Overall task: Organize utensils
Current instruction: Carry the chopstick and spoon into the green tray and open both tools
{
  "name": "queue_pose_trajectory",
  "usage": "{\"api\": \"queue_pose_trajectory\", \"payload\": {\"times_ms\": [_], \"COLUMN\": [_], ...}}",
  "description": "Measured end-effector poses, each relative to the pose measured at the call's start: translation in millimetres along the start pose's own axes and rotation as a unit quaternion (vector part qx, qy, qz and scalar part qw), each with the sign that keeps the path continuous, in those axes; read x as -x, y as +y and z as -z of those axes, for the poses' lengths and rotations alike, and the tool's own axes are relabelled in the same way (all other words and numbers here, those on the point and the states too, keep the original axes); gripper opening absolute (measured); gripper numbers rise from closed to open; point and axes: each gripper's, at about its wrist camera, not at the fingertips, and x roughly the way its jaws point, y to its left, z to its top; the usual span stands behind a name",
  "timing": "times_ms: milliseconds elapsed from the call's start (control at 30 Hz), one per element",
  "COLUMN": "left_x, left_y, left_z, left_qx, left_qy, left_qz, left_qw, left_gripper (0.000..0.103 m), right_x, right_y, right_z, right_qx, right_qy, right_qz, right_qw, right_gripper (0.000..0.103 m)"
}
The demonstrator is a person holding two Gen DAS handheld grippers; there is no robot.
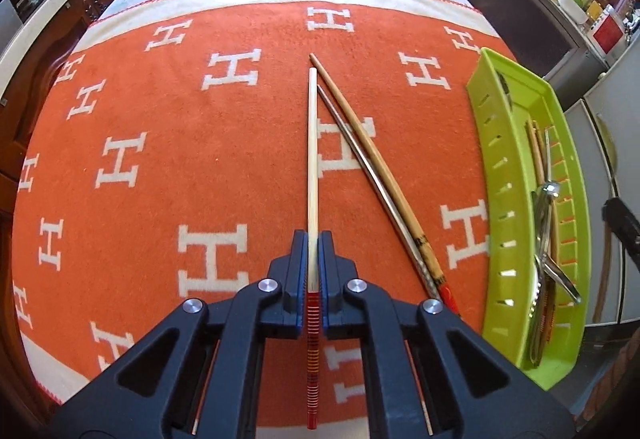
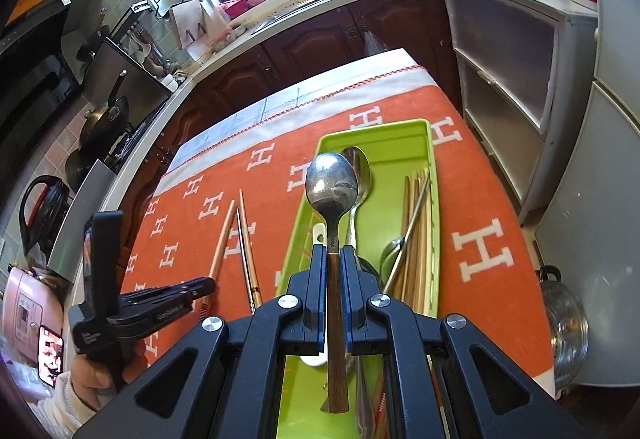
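From the left wrist camera, we see our left gripper [image 1: 314, 239] with its jaws clamped on a pale chopstick [image 1: 312, 159] that has a red banded handle and runs away from us over the orange blanket [image 1: 160, 111]. Just to its right, a grey chopstick [image 1: 360, 159] and a brown chopstick [image 1: 368, 143] lie side by side on the blanket. At the right edge sits the green tray [image 1: 486, 143], holding utensils.

From the right wrist camera, our right gripper [image 2: 334, 251] has its jaws tight on the wooden handle of a metal spoon [image 2: 330, 181], bowl up, over the green tray [image 2: 316, 207]. The tray's left part holds another spoon [image 2: 360, 167], its right part chopsticks [image 2: 418, 223]. The left gripper [image 2: 204, 285] shows at the near left.
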Motion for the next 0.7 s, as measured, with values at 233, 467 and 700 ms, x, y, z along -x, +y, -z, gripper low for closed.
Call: {"api": "queue_pose_trajectory", "payload": {"times_ms": [233, 467, 700], "left_x": [32, 68, 95], "left_y": [-11, -36, -82], "left_z": [9, 7, -5], "left_qx": [-0.014, -0.037, -0.069], "left_qy": [-0.022, -0.033, -0.035], "left_qz": [0.009, 0.042, 0.093], "left_qw": [0.9996, 0.9979, 0.9926], "left_gripper": [0.003, 0.003, 0.003], "right_x": [4, -2, -25], "right_y": [-6, -20, -34], "right_z": [10, 15, 8], "right_qx": [-0.008, -0.016, -0.022], "right_qy": [0.001, 0.013, 0.029], "right_qz": [0.003, 0.034, 0.055], "right_qw": [1.000, 0.999, 0.998], "right_gripper": [0.006, 0.006, 0.006]}}
